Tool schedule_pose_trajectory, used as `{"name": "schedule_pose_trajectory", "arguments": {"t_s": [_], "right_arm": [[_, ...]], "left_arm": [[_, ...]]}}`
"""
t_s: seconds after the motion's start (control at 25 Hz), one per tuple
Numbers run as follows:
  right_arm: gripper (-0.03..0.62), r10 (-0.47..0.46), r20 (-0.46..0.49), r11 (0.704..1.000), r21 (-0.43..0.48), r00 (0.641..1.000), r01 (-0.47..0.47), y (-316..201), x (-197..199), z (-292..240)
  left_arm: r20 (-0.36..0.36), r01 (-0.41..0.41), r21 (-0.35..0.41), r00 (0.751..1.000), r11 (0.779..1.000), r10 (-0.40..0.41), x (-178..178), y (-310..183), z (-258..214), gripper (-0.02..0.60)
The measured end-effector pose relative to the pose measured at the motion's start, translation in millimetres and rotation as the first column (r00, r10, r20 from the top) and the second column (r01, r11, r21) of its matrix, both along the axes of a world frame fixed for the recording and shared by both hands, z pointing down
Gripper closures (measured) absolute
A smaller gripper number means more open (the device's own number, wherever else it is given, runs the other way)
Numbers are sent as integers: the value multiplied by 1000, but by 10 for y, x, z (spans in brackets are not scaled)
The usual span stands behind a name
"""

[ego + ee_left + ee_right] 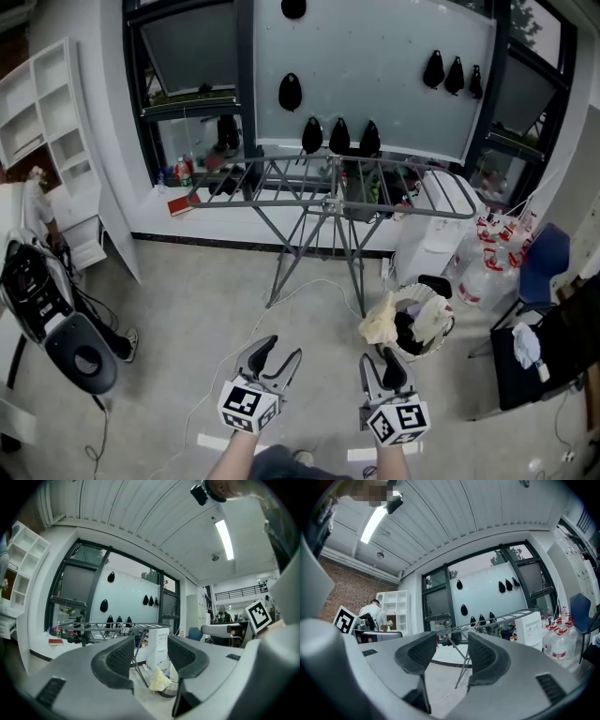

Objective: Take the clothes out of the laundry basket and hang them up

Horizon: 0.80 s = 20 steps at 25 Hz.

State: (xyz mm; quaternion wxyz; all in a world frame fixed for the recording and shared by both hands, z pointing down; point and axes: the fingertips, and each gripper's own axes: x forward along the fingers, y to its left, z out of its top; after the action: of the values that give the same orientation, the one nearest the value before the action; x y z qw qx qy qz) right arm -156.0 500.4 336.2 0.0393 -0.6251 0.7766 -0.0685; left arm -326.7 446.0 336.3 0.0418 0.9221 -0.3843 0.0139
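The clothes are in the laundry basket on the floor, beside the drying rack. The left gripper and right gripper are both spread and empty. I think it is best to lower the right one and pinch one thick fold. The basket holds a cream piece, hanging over the rim, and dark ones inside.

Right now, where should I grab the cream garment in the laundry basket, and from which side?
Grip the bunched fold of the cream garment where it spills over the left rim of the laundry basket. It sits outside the rim, clear of the dark clothes inside, so the open right tool, the nearer one, could probably drop onto it from above.
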Motion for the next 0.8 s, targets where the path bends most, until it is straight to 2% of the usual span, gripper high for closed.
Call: {"name": "schedule_pose_trajectory", "arguments": {"t_s": [0.44, 0.6, 0.8], "right_arm": [[402, 4, -17, 1000, 1, 1000, -4, -318, 311, 50], [402, 14, -19, 1000, -2, 1000, -14, -578, 457, 129], [402, 34, -32, 999, -3, 999, -34, -1105, 649, 203]], "left_arm": [[-12, 9, 7, 1000, 1000, -9, 251, -350, 73, 362], [-15, -1, 6, 1000, 1000, 1, 379, -628, 153, 362], [-9, 0, 24, 1000, 1000, 0, 495, -1209, 173, 362]]}}
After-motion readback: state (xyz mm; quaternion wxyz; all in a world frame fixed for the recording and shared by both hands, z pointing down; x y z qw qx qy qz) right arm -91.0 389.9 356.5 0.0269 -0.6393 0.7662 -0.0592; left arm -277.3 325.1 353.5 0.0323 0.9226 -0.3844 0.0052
